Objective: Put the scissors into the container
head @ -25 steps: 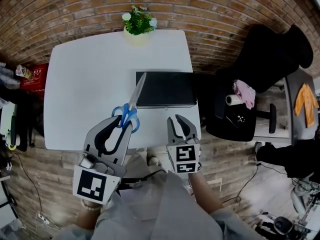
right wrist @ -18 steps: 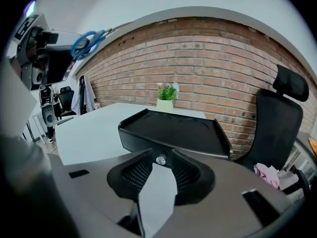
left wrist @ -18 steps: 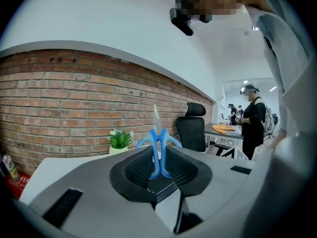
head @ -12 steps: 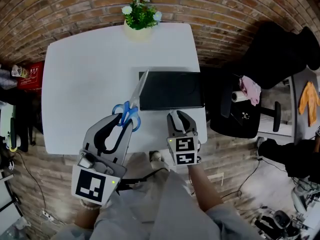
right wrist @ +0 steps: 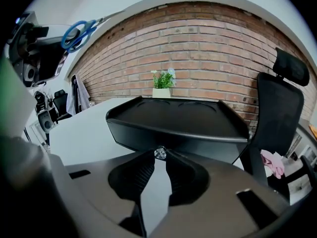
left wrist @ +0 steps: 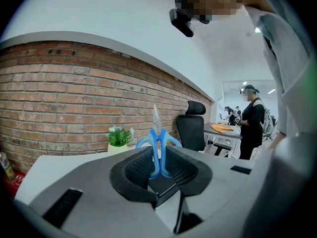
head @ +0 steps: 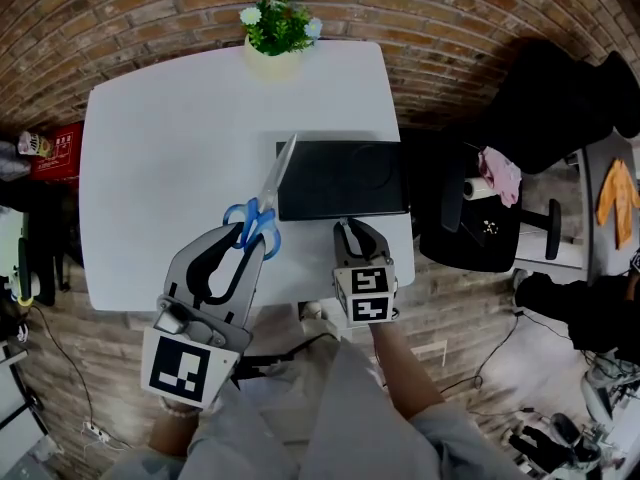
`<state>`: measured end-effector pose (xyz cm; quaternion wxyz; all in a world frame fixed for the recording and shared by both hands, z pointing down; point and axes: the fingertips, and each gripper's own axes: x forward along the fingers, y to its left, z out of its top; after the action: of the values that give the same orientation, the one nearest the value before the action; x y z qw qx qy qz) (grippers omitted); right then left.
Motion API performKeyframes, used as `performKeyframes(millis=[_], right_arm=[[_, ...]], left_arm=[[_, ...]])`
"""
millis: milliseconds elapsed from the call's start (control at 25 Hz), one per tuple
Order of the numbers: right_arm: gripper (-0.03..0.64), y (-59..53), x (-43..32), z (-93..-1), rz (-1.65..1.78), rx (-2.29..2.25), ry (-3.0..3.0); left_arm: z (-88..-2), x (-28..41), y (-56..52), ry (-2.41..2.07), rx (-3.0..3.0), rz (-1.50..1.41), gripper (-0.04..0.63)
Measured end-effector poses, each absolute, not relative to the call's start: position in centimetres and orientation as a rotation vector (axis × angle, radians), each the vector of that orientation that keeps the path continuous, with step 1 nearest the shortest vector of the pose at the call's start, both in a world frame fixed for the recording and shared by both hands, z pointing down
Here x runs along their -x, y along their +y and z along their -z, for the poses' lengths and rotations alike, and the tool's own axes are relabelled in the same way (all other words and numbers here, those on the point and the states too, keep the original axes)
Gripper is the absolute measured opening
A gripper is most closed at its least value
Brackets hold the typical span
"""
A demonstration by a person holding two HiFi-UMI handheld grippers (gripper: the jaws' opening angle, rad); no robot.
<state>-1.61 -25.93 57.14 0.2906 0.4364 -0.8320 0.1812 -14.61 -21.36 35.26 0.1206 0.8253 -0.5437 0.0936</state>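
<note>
Head view, with both gripper views. I hold the left gripper (head: 252, 240) at 7 o'clock from the middle of the white table (head: 170, 158). Its jaws are clamped on the scissors (head: 268, 200). The left gripper view shows the two ribbed pads pressing on the blue handle loops from either side. The blades are closed and run from the jaws toward 1 o'clock. In the head view their tip overlaps the 10 o'clock corner of the container (head: 340, 178). The right gripper view shows the scissors raised clear above the table surface, not inside the container.

The container is a shallow black tray lying on the table at 3 o'clock from its middle. Nothing shows inside it.

I hold the right gripper (head: 352, 230) at 6 o'clock from the container, just short of its near wall. In its own view the jaw tips are drawn together. A small bright bead sits where they meet, and I cannot tell what it is.

A potted plant (head: 276, 26) stands at the table's 12 o'clock edge. A black office chair (head: 540, 118) stands off the table at 3 o'clock, against the brick wall (head: 450, 8).
</note>
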Motion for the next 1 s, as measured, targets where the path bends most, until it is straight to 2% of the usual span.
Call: performKeyframes(millis=[720,1000], right_arm=[[0.091,-24.0,1.8,-57.0,-0.550,-1.169,-2.198],[0.091,-21.7,0.2,-57.2,-0.556,-1.159,-2.202]], left_arm=[[-35.5,14.4,-21.3,-1.545,-2.441,-0.290,0.097],[-35.5,12.3,-20.7,-1.527,-2.464,-0.292,0.097]])
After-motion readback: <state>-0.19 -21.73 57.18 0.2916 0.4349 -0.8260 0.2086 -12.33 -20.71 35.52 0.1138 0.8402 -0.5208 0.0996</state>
